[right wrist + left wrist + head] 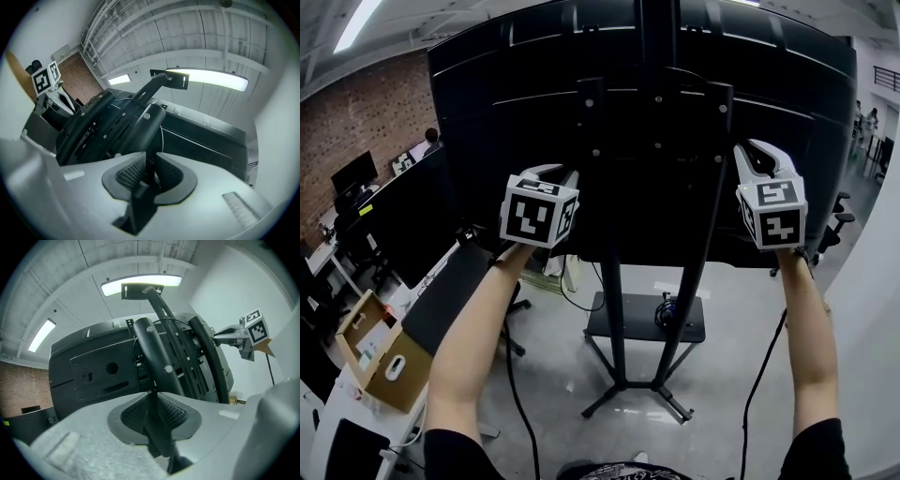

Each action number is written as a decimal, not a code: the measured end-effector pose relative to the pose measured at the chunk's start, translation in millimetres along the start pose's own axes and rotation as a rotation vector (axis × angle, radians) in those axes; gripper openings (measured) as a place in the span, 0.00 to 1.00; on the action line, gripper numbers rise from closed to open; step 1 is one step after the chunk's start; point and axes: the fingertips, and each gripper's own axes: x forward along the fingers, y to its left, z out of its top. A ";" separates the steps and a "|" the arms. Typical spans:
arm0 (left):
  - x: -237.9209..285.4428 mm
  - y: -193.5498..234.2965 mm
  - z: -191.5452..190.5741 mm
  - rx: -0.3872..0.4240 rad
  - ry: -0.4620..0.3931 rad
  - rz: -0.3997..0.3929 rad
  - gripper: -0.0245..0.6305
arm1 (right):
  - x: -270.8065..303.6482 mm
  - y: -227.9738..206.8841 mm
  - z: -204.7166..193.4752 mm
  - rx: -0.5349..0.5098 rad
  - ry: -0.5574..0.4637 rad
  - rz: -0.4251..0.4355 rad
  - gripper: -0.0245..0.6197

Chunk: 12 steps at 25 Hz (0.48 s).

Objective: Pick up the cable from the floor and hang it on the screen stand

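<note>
The big black screen (487, 103) shows its back, bolted to the black stand (614, 309) by a bracket (656, 141). Both grippers are raised at bracket height. My left gripper (555, 172) is left of the bracket and my right gripper (761, 155) is right of it. In the right gripper view a thin dark cable (161, 138) curves down off the bracket into the right gripper (149, 161), whose pads pinch it. The left gripper (152, 399) has its pads apart. A thin dark line runs into the gap between them, and whether a pad touches it is unclear.
A coil of cable (666, 309) lies on the stand's low shelf (609, 328). Black cords (759, 375) trail from both arms to the floor. A cardboard box (380, 352) and desks with monitors (356, 173) are at the left. An office chair (839, 225) stands at the right.
</note>
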 end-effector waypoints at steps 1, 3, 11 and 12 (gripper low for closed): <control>-3.6 -3.6 0.5 -0.010 -0.010 -0.009 0.14 | -3.3 3.0 -1.8 0.005 0.005 0.000 0.15; -10.6 -12.2 1.4 -0.023 -0.036 -0.035 0.14 | -11.1 10.5 -4.5 0.014 0.014 -0.003 0.14; -42.3 -65.6 -16.1 -0.068 -0.128 -0.189 0.14 | -57.4 56.4 -8.1 0.086 0.046 -0.008 0.12; -47.6 -71.9 -20.2 -0.078 -0.134 -0.205 0.14 | -64.6 65.5 -7.8 0.093 0.048 -0.006 0.11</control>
